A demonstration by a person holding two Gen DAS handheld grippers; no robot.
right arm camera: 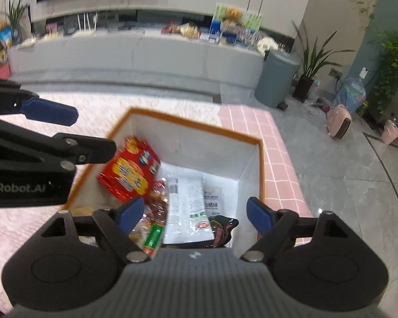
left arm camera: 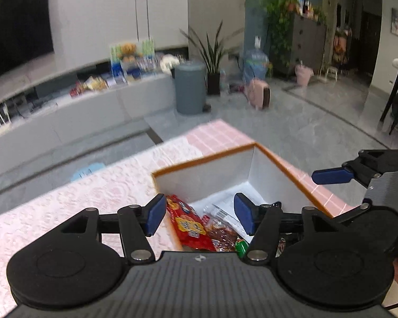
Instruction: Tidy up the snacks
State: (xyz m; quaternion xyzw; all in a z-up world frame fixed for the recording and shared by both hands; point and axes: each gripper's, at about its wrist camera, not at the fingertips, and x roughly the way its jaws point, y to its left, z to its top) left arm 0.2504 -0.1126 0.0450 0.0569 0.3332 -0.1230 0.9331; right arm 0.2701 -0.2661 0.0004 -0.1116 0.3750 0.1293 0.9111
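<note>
A: Left wrist view: left gripper [left arm camera: 199, 216] spread, empty, above orange-rimmed white cardboard box [left arm camera: 204, 159] holding red foil snack packet [left arm camera: 191, 228]. Risk?

B: Right wrist view: right gripper [right arm camera: 196, 216] likewise spread, empty; packet leans on the wall and may topple.

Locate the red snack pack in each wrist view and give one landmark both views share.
Left wrist: red snack pack lies low centre, against the box's left wall, between the open left gripper pads.
Right wrist: red snack pack sits left of centre, tilted against the left wall.
Shared landmark: orange-rimmed box.
</note>
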